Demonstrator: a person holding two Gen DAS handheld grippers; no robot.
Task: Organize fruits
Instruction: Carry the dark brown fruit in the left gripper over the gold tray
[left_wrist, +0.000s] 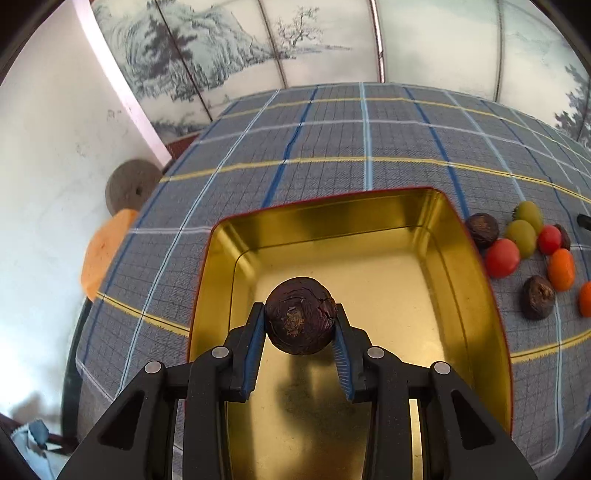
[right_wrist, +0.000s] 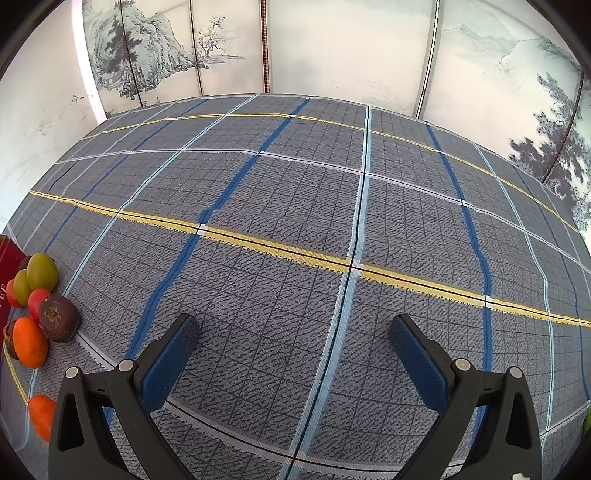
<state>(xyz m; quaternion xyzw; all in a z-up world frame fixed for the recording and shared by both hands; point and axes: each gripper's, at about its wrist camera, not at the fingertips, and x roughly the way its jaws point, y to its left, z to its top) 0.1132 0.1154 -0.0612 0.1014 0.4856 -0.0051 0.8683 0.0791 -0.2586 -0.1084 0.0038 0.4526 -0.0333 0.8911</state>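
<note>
My left gripper (left_wrist: 300, 314) is shut on a dark brown wrinkled fruit (left_wrist: 300, 315) and holds it above the floor of a gold metal tin (left_wrist: 480, 266) with a red outer wall. To the right of the tin lies a pile of fruits (left_wrist: 524, 247): green, red, orange and dark brown ones. In the right wrist view the same pile of fruits (right_wrist: 40, 302) sits at the far left, beside the tin's red wall (right_wrist: 9, 254). My right gripper (right_wrist: 295, 332) stands open over bare cloth, with nothing between its fingers.
A grey plaid tablecloth (right_wrist: 295, 206) with blue, white and yellow lines covers the table. Painted screen panels (left_wrist: 295, 40) stand behind it. Off the table's left edge are a grey round disc (left_wrist: 129, 188) and an orange object (left_wrist: 105, 251).
</note>
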